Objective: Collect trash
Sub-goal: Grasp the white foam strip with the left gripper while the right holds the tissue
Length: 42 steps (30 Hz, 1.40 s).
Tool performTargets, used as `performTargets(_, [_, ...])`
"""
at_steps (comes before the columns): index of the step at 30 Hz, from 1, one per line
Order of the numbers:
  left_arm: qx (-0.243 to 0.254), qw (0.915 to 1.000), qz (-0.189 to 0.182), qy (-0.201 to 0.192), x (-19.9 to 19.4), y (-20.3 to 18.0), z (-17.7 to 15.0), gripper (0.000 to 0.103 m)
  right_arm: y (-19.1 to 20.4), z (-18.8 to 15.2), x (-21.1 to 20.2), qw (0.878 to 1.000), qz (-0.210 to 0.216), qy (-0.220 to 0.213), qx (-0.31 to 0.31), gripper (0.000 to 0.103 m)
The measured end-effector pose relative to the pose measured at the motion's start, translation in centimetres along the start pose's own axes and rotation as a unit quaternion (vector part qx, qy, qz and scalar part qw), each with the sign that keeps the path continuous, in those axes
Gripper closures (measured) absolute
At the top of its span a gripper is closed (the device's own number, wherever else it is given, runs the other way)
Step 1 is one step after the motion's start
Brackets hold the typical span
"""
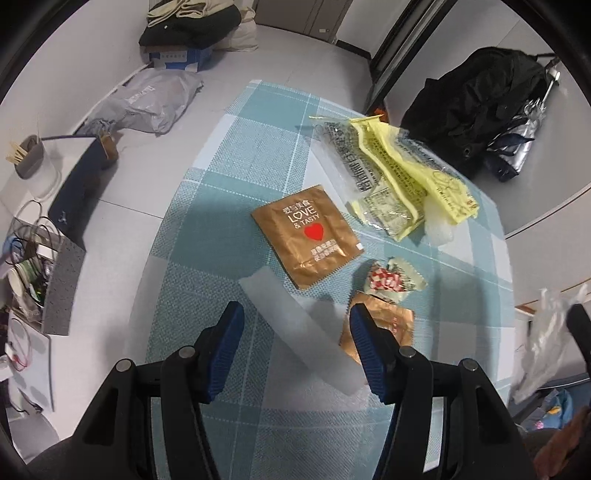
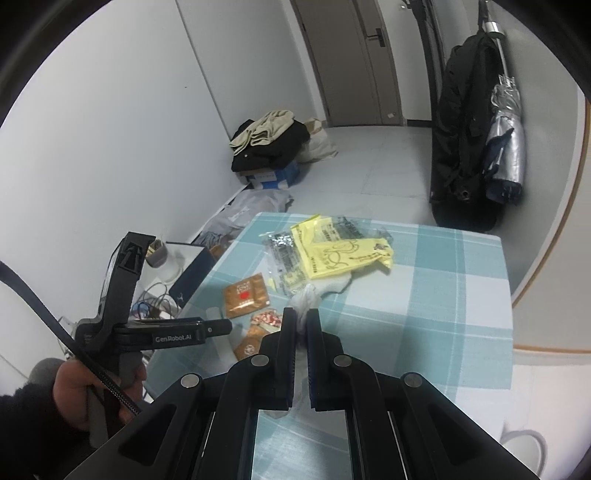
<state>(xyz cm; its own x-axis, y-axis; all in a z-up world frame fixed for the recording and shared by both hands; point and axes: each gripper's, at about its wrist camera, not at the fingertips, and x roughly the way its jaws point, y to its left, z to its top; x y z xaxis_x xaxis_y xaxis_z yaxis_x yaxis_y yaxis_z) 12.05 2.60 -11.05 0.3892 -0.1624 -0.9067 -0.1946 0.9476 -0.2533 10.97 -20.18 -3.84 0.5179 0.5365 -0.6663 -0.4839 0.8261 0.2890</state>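
Trash lies on a table with a blue checked cloth (image 1: 229, 192). My left gripper (image 1: 295, 317) is open, low over a clear plastic strip (image 1: 295, 328) that runs between its fingers. A brown "Love & Tasty" sachet (image 1: 306, 236) lies just ahead, a red-and-white wrapper (image 1: 391, 280) and a smaller brown sachet (image 1: 395, 321) by the right finger. Yellow and clear printed bags (image 1: 399, 173) lie farther back. My right gripper (image 2: 301, 321) is shut on a clear plastic bag (image 2: 306, 295), which also shows at the left wrist view's right edge (image 1: 546, 339).
The table's left edge drops to a grey floor with a grey bag (image 1: 147, 103), a boxed pile of clothes (image 1: 188, 29) and a side shelf with cables (image 1: 26, 266). A black backpack (image 1: 476, 107) and a silver umbrella (image 2: 506, 147) hang beyond the far right corner.
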Motion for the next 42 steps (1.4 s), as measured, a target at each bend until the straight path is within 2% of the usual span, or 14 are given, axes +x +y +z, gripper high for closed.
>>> performTargets(5, [0.016, 0.9993, 0.031, -0.010, 0.3, -0.6, 0.0, 0.051, -0.5, -0.1, -0.4, 1.000, 0.004, 0.001, 0.002, 0.098])
performTargets(6, [0.020, 0.9991, 0.036, -0.011, 0.4, -0.7, 0.0, 0.058, -0.5, -0.1, -0.4, 1.000, 0.005, 0.001, 0.003, 0.098])
performTargets(11, [0.051, 0.9956, 0.076, -0.019, 0.4, -1.2, -0.3, 0.074, -1.0, -0.1, -0.5, 1.000, 0.004, 0.001, 0.010, 0.098])
performTargets(12, [0.056, 0.9950, 0.080, -0.021, 0.4, -1.2, -0.3, 0.075, -1.0, -0.1, -0.5, 1.000, 0.003, 0.001, 0.012, 0.098])
performTargets(19, [0.087, 0.9910, 0.091, -0.044, -0.2, -1.6, -0.3, 0.097, -1.0, -0.1, -0.4, 1.000, -0.005, 0.000, 0.011, 0.098])
performTargets(24, [0.058, 0.9959, 0.059, -0.037, -0.3, -0.7, 0.1, 0.098, -1.1, -0.2, -0.2, 1.000, -0.011, 0.000, 0.012, 0.098])
performTargets(28, [0.052, 0.9968, 0.037, -0.049, -1.0, -0.7, 0.2, 0.098, -1.2, -0.4, 0.1, 1.000, -0.014, 0.005, 0.014, 0.098])
performTargets(42, [0.035, 0.9973, -0.001, -0.065, -2.6, -0.3, 0.0, 0.098, -0.7, -0.5, 0.9, 1.000, -0.022, 0.000, 0.019, 0.099])
